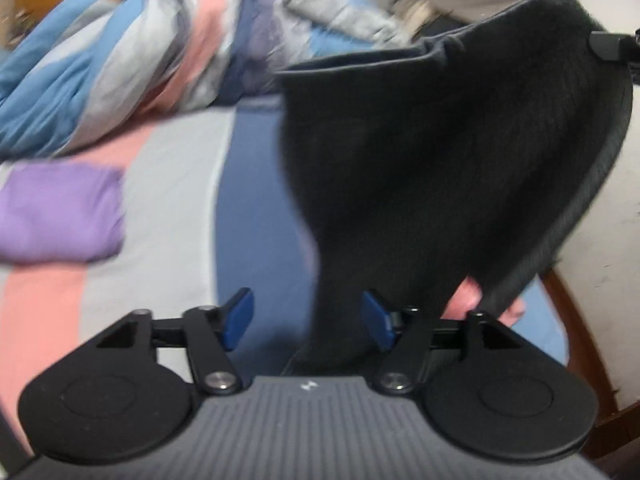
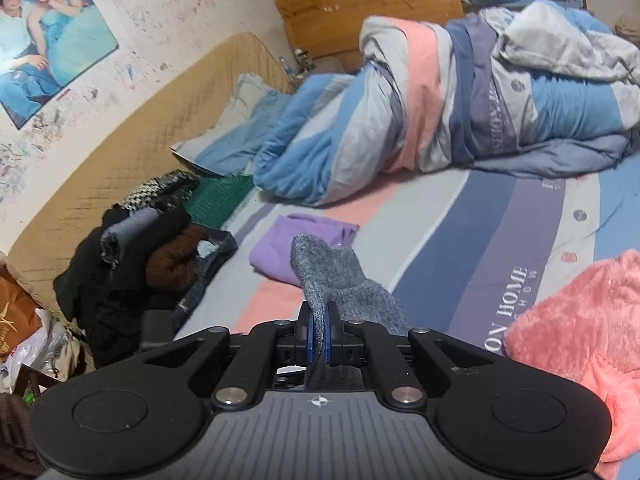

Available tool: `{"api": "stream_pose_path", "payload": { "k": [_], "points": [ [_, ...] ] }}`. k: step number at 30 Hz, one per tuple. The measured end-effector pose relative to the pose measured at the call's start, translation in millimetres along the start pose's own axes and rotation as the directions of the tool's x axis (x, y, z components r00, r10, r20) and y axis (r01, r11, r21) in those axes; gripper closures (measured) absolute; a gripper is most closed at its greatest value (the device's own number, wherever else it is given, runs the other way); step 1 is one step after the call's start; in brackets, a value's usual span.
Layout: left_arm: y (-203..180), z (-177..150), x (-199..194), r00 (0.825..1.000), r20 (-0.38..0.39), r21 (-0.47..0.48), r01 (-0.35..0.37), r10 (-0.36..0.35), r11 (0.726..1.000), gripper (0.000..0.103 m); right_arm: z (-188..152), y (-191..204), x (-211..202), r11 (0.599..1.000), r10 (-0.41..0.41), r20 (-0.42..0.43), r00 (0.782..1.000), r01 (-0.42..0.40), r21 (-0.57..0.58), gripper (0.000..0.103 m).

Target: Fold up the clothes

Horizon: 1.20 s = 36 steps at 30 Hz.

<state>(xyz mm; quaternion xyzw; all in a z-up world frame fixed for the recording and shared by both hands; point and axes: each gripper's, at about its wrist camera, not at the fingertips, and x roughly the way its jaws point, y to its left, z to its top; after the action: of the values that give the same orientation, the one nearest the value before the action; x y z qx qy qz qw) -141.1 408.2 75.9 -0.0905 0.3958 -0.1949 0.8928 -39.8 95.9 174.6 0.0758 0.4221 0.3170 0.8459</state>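
Currently the left gripper (image 1: pixel 307 322) stands wide open around a hanging fold of the dark grey garment (image 1: pixel 440 160), gripping nothing, while the right gripper (image 2: pixel 319 338) is clamped on the garment's edge (image 2: pixel 340 276); held at one corner only, the cloth will likely sag, twist or slip free. Below is a striped bedsheet (image 2: pixel 460 216) with a folded purple garment (image 2: pixel 288 240) at left, a rumpled duvet (image 2: pixel 440 92) behind and a pink fleece (image 2: pixel 580 340) at right, in a cluttered bedroom.

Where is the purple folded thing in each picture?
Left wrist view: the purple folded cloth lies at the left edge, on the striped bedsheet.
Right wrist view: it sits mid-picture, just behind the grey garment.
Shared landmark: the rumpled striped quilt.
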Motion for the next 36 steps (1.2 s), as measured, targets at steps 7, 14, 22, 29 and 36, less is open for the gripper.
{"api": "stream_pose_path", "payload": {
  "k": [7,14,22,29,36],
  "points": [
    [10.9,26.0,-20.7,0.957,0.24,0.026,0.161,-0.162,0.987,0.0,1.6,34.7,-31.0,1.0,0.018,0.038,0.999,-0.018,-0.015,0.098],
    [6.2,39.3,-41.4,0.892,0.235,0.233,0.334,-0.386,0.914,0.001,-2.5,64.4,-42.0,0.999,0.031,0.042,0.999,-0.03,-0.029,0.098],
    [3.2,26.2,-35.1,0.929,0.159,0.244,0.292,-0.335,0.925,0.006,-5.3,72.4,-43.7,1.0,0.016,0.061,0.998,-0.017,0.007,0.098],
    [16.4,3.3,-14.9,0.938,0.107,0.098,0.321,-0.331,0.942,0.071,-6.9,75.8,-43.9,0.999,0.035,0.054,0.998,-0.035,0.01,0.098],
    [18.1,5.1,-3.6,0.953,0.106,0.07,0.276,-0.282,0.959,0.097,4.6,68.2,-57.5,1.0,0.014,0.102,0.995,-0.014,-0.002,0.103]
  ]
}}
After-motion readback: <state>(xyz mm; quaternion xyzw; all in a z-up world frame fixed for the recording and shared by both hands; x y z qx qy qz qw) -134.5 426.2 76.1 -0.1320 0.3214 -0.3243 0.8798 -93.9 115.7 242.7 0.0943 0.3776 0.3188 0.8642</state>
